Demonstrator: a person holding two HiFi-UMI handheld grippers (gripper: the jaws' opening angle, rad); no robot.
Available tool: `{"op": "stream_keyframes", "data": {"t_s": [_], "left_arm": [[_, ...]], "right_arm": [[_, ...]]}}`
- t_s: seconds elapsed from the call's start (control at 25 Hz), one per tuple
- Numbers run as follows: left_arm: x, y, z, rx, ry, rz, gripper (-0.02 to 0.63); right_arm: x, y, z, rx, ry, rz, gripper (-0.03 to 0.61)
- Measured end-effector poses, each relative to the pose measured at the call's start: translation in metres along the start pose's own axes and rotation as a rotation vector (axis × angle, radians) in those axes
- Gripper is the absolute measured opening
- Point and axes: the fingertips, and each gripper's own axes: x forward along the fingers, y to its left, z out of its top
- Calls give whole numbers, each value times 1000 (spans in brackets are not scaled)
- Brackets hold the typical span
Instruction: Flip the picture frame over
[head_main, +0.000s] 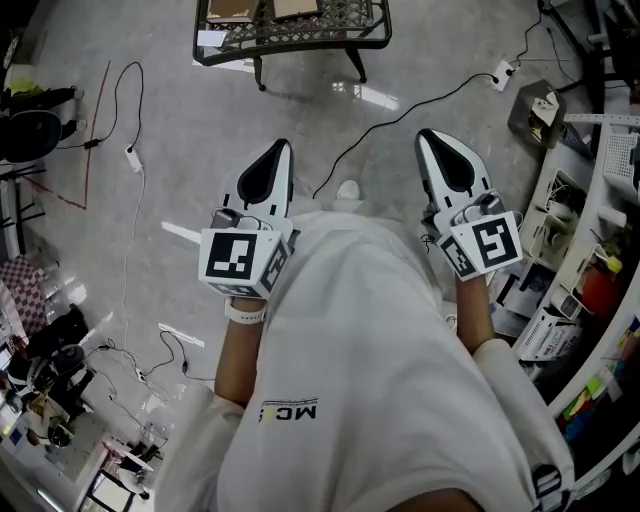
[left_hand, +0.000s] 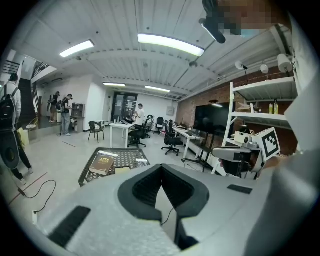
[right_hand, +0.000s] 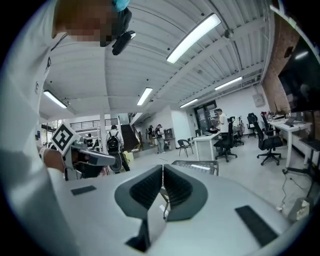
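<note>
Tightly together, ribbed black tool pads (left_hand: 145, 187).

Only one print can be read: "MC", seen upside down, near the hem of the white shirt (head_main: 380, 330); what follows it cannot be made out. The book (left_hand: 102, 164) title is too small. Square coded markers, no characters, are borne on the left gripper (head_main: 281, 150) and right gripper (head_main: 430, 137).

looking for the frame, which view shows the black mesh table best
The left gripper view: most of the black mesh table shows from above, with a brown flat item on it. The head view cuts it off at the top edge; the right gripper view shows it nearly edge-on.
</note>
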Motion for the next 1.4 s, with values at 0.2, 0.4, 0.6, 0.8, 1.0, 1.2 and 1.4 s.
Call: {"op": "stream_keyframes", "data": {"t_s": [0.2,0.4,0.6,0.8,1.0,1.2,1.4], "left_arm": [[13,28,1,-63,12,10,20],[51,70,10,-88,29,-12,21],[111,103,36,-86,22,-72,20],[173,138,69,-77,32,-142,20],[222,188,105,-81,33,-208,20],[261,234,114,-92,44,-269,20],[291,252,133,-80,23,-304,20]], "right_arm": [[33,-10,1,-3,23,-1,23],[83,-24,8,2,38,-17,23],[138,-46,29,-17,50,-43,23],[200,-77,60,-33,48,-80,22],[275,-87,77,-58,83,-79,22],[332,-91,92,-69,93,-110,23],[353,-97,94,-48,125,-146,23]]}}
